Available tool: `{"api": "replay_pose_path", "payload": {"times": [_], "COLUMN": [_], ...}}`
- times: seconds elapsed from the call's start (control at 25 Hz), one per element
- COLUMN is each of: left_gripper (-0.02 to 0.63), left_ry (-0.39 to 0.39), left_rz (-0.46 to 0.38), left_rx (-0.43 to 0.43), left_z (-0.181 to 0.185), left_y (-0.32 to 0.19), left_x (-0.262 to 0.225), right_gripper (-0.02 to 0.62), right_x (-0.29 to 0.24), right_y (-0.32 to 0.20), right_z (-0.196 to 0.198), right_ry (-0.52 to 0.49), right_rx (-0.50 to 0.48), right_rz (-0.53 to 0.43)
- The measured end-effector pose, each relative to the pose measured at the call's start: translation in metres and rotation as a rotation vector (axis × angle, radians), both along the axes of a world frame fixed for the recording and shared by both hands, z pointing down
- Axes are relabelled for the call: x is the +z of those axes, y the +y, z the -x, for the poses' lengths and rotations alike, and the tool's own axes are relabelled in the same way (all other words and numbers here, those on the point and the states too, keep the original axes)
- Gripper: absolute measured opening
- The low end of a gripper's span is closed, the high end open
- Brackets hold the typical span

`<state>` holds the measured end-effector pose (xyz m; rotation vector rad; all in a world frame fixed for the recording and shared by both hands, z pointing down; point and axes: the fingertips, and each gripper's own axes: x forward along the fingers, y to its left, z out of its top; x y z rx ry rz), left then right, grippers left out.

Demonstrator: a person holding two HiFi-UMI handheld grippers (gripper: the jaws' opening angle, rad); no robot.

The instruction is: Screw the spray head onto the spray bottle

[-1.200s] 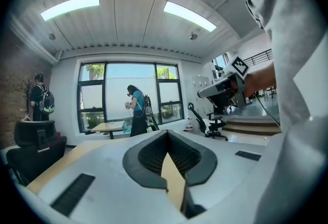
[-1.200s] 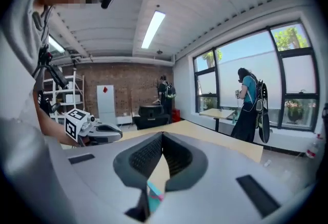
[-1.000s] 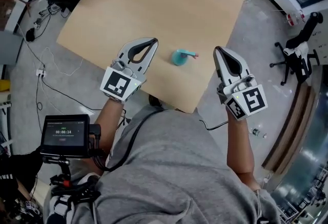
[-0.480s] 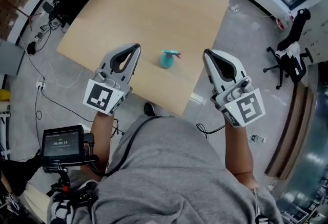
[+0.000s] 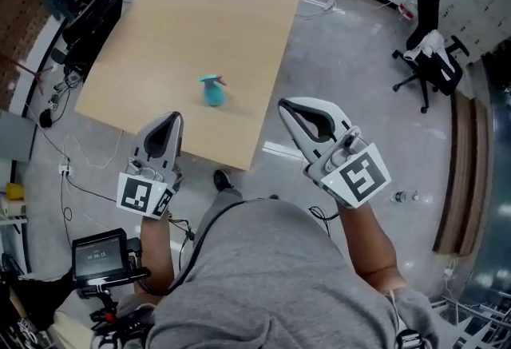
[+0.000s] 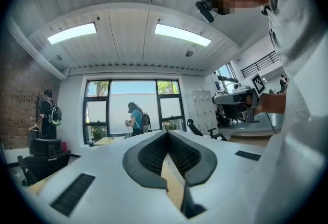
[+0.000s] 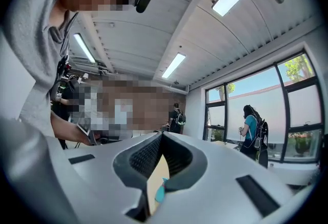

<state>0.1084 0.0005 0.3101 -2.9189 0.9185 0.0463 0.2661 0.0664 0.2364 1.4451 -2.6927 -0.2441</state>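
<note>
At this moment we had both grippers well back from the bottle (image 5: 212,91). A second earlier they flanked it closely over the tabletop (image 5: 192,28), one on each side. Since then we had stepped away and drawn them in toward the body, and the head view took in far more of the room. The left gripper (image 5: 173,118) hung over the tabletop's near edge. The right gripper (image 5: 283,105) was off the tabletop altogether, above the floor (image 5: 351,44).

Both pairs of jaws were closed and empty, as they had been a second before. In the left gripper view the left gripper (image 6: 167,133) had its jaws meeting at the tips with nothing between them, and only a strip of tabletop showed through the gap behind. The right gripper view showed the same on the right gripper (image 7: 161,134). A sliver of the teal bottle (image 7: 159,193) lay far off beyond the tips, not in the jaws.

The bottle stood upright and alone on the near half of the tabletop, touching neither gripper. Its spray head (image 5: 210,81) sat on top, with the nozzle sticking out to one side. From that far off we could not tell whether the thread was fully tight.

We judged the screwing finished: the head was on, nothing was held, and both hands had withdrawn. If any step remained, it would be checking that the head was seated, which would mean going back in.
</note>
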Motion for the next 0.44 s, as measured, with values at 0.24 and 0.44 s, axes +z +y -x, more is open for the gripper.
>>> {"api": "replay_pose_path", "payload": {"times": [0.24, 0.44], "left_gripper": [0.003, 0.003], "left_ry": [-0.026, -0.063], "left_rz": [0.007, 0.06], "left_rx": [-0.053, -0.126], "left_z": [0.02, 0.047], "left_y": [0.051, 0.095], "left_x": [-0.002, -0.003], "right_gripper": [0.005, 0.005], "right_x": [-0.001, 0.006], "right_y": [0.05, 0.082], "right_z": [0.001, -0.004], "right_ry": [-0.044, -0.05], "right_rx": [-0.033, -0.062], "right_rz": [-0.015, 0.054]}}
